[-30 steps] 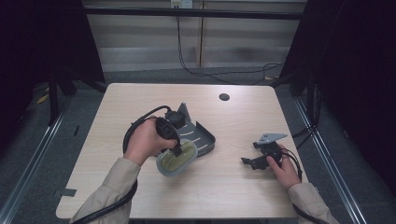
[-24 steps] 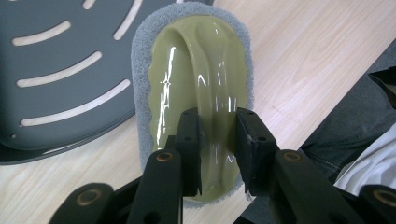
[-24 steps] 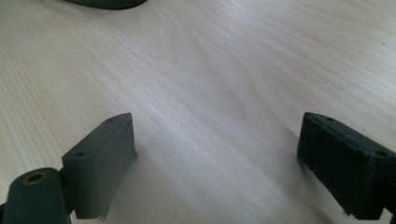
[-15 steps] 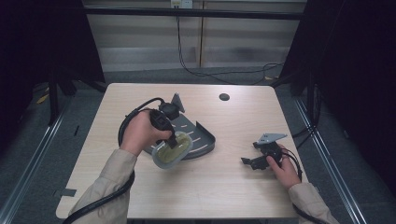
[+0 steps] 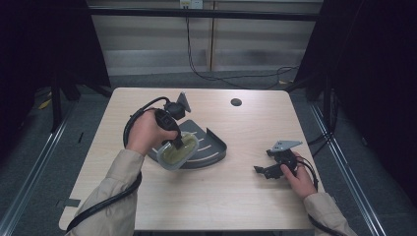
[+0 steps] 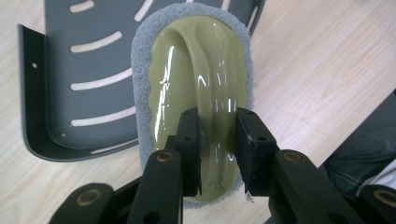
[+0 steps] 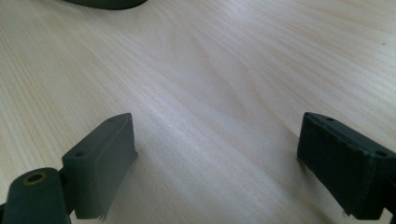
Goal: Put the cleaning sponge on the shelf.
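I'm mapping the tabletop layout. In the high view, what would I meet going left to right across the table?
Left hand-held gripper shut on the scrubbing pad's olive handle → grey slotted tray → small dark hole in the tabletop → right hand-held gripper, open, resting on the table.

Dim surroundings, table (image 5: 211, 196) evenly lit; glare on scrubber handle (image 6: 205, 70).
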Available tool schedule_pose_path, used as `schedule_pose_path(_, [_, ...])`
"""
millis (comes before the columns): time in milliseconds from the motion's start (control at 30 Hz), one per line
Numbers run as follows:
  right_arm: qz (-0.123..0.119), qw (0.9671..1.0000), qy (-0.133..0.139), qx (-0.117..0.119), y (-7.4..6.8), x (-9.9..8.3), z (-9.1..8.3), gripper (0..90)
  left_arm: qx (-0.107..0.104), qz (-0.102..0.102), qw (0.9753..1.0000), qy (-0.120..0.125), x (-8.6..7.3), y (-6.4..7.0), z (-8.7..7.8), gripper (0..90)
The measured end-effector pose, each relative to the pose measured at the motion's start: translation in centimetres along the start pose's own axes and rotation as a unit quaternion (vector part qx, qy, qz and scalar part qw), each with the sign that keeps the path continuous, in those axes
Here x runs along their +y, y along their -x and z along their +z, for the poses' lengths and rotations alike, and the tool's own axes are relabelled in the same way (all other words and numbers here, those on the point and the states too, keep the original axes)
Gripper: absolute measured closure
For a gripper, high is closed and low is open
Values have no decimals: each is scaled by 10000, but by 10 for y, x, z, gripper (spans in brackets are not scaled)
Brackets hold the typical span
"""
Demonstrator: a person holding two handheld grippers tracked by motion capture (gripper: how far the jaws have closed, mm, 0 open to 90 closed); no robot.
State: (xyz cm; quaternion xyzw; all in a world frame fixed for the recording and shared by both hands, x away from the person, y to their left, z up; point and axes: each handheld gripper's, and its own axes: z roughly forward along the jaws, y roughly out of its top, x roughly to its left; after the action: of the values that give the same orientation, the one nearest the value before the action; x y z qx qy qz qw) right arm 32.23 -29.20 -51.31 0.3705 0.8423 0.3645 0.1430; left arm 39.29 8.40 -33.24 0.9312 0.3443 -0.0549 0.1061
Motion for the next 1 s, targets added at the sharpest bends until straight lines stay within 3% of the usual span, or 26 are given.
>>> schedule_pose_path(667, [5, 10000, -11, 3, 0, 0, 0, 109, -2, 20, 9999, 101, 18, -17, 5, 721])
schedule_pose_path(1000, [-1, 10000, -11, 5, 0, 0, 0, 109, 55, -76, 9999, 121, 24, -25, 7, 721])
